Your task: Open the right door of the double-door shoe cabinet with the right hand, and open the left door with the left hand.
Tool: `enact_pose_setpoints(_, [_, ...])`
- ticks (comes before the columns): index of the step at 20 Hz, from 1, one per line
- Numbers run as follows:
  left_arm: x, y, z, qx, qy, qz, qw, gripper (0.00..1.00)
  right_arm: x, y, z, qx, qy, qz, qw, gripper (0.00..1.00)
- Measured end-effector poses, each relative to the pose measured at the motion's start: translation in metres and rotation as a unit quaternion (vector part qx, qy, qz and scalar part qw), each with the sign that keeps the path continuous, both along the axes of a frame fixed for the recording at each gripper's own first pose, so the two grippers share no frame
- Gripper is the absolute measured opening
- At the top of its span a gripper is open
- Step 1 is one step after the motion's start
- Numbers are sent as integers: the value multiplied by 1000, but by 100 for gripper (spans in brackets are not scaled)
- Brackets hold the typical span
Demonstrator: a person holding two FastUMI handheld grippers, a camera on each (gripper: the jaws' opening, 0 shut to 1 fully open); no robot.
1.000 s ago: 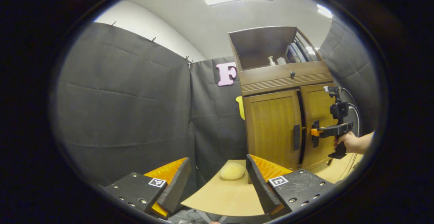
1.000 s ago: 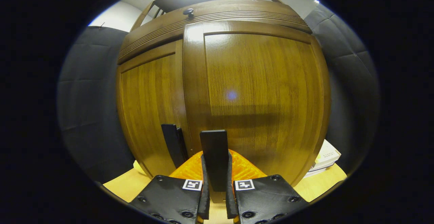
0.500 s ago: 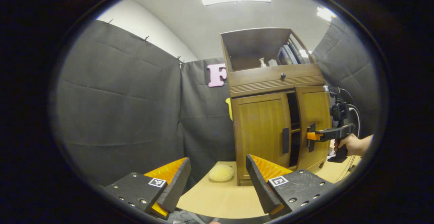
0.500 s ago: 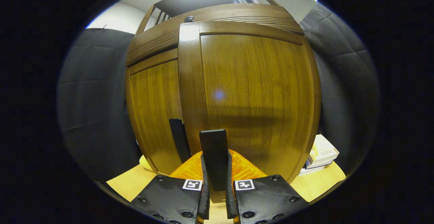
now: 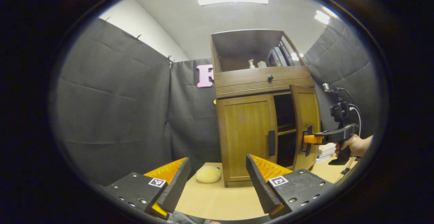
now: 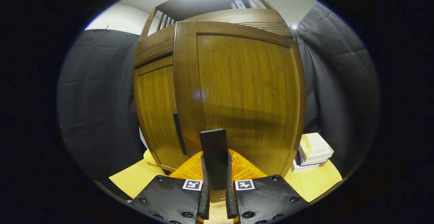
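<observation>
With my right gripper (image 6: 215,197) fingers clenched on its flat black handle (image 6: 213,159), the brown wooden right door (image 6: 244,91) has swung further open, while my left gripper (image 5: 217,183) waits released before the shut left door (image 5: 245,137) at the table's (image 5: 217,200) far edge.

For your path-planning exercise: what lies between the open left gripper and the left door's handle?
In the left gripper view, bare tabletop separates the left gripper from the left door handle; a yellow sponge sits off to the side.
</observation>
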State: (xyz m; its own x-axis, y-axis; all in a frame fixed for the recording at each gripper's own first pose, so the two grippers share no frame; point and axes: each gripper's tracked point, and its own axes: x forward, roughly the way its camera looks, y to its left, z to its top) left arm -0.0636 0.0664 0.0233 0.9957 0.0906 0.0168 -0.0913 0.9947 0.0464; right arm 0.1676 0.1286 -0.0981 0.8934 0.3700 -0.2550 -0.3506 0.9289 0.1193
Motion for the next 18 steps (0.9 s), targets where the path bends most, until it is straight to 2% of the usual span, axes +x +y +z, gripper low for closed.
enact_pose_setpoints(2, [1,-1,-1,0,0,-11,1000,94,-5,-5,0,4,2,4,1000,17])
enact_pose_setpoints(5, [2,-3,-1,1,0,-25,1000,94,-13,-14,2,9,8,14,1000,17])
enact_pose_setpoints(6, [2,-4,0,1,1,-30,1000,94,-15,-16,2,8,8,17,1000,21])
enact_pose_setpoints(9, [1,-7,0,1,4,-43,999,94,-20,-23,3,7,9,24,1000,21])
enact_pose_setpoints(10, [1,-9,0,1,4,-48,999,94,-22,-25,3,6,8,26,1000,17])
enact_pose_setpoints(13, [-1,-10,3,1,4,-62,998,94,-28,-34,4,4,10,32,999,18])
enact_pose_setpoints(14, [-1,-12,4,0,4,-66,998,94,-30,-38,3,5,11,34,999,21])
enact_pose_setpoints(15, [-1,-13,4,0,5,-70,998,94,-32,-43,4,6,12,35,999,17])
enact_pose_setpoints(18, [1,-18,2,-1,6,-84,996,94,-40,-57,5,5,13,34,999,17])
